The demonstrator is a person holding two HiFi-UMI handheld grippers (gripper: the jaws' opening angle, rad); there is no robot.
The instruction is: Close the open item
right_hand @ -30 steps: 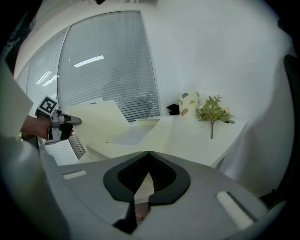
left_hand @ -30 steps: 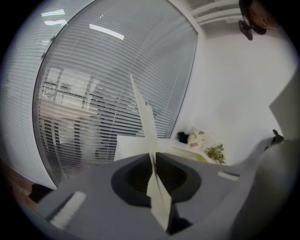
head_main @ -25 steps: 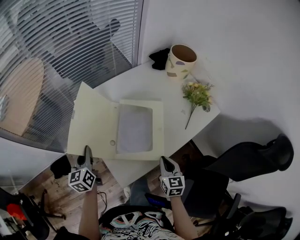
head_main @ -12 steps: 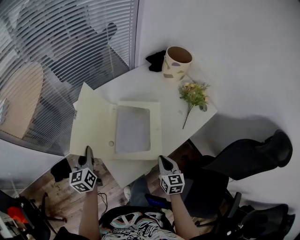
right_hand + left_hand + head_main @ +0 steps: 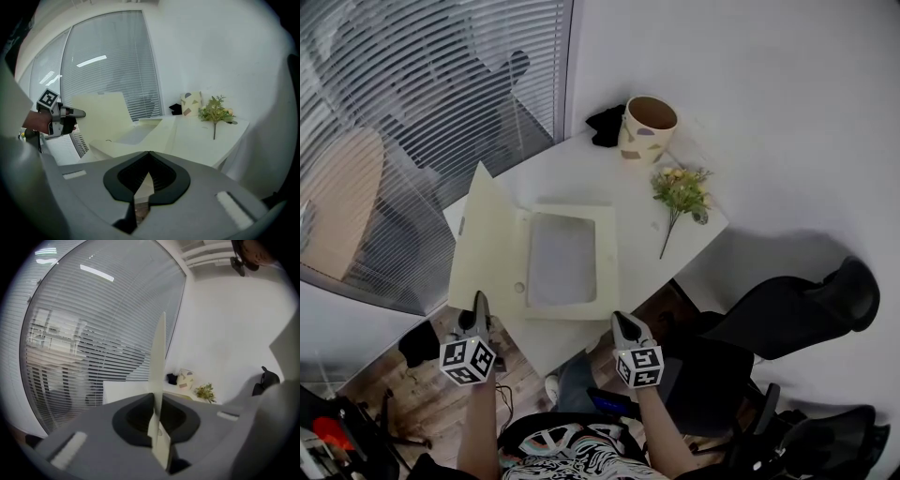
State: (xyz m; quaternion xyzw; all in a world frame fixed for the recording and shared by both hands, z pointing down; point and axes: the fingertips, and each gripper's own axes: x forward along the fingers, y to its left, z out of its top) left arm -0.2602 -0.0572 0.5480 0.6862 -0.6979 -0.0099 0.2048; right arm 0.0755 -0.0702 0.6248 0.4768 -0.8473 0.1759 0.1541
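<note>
At the far left, window blinds [image 5: 412, 84] fill the background, and dim shapes behind the slats cannot be made out. The left claw [image 5: 478, 300] is clamped on the near edge of the cream flap [image 5: 487, 244] of the box file [image 5: 609, 262], which lies open on the white desk [image 5: 572, 169]. In the left gripper view the flap stands edge-on between the jaws, so only a thin pale strip [image 5: 159, 362] shows. The file's grey inner panel [image 5: 561, 258] is exposed. The right claw [image 5: 617, 319] sits at the file's near right corner with its jaw tips together. A pale wedge shows behind the tips in the right gripper view, and whether it is the file or the desk is unclear. Farther back stand a small black item [image 5: 605, 124], too dark to identify, a patterned pot [image 5: 647, 127] and a flower sprig [image 5: 680, 187]. A black office chair [image 5: 787, 314] is partly cut off at the right.
</note>
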